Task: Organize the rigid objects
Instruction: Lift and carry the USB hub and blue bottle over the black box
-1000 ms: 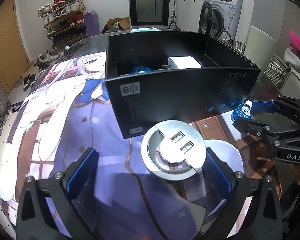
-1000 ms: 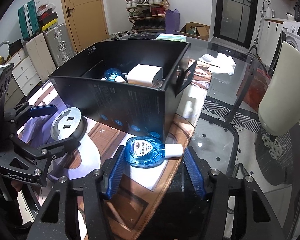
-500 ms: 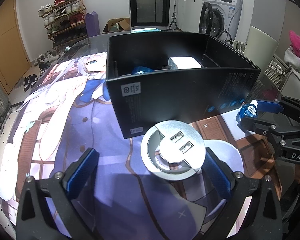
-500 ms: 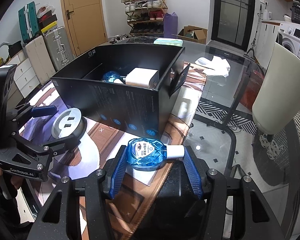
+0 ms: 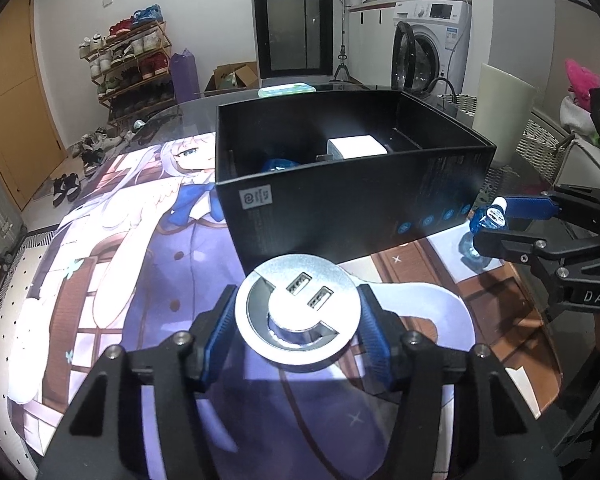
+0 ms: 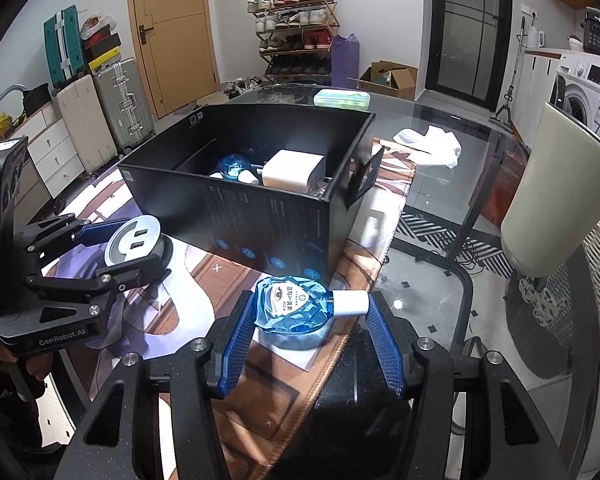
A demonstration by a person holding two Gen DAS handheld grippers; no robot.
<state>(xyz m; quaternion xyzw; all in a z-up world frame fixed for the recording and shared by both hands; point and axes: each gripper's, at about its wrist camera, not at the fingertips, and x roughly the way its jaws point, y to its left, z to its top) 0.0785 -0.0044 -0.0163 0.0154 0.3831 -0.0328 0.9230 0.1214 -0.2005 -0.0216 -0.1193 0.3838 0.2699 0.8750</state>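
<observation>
The glass table (image 6: 440,152) runs wide and mostly bare to the right of the printed mat (image 5: 112,280), with only a white cloth (image 6: 428,144) and a pale green case (image 6: 342,100) lying on it near its far edge. The mat's right border lies just inside the table's near edge, close beside the right gripper. A pale chair back (image 6: 556,204) stands close off the table's right side.

The black box (image 5: 340,196) sits on the mat, open at the top, with its near wall just behind both grippers. A flap (image 6: 366,176) hangs out from its right corner. Inside lie a white charger block (image 6: 292,170) and a blue bottle with a white cap (image 6: 232,168), side by side near the middle; a thin divider (image 5: 406,138) stands at one end.

The left gripper (image 5: 296,320) has its blue pads pressed against both sides of the round silver USB socket (image 5: 296,310), which is just in front of the box wall; whether it is lifted off the mat cannot be told.

The right gripper (image 6: 312,320) is clamped on a blue eye-drop bottle (image 6: 296,306), one pad at the bottle's base and the other at its white cap (image 6: 352,304). The bottle lies crosswise between the fingers, above the mat's border and near the box's front corner.
</observation>
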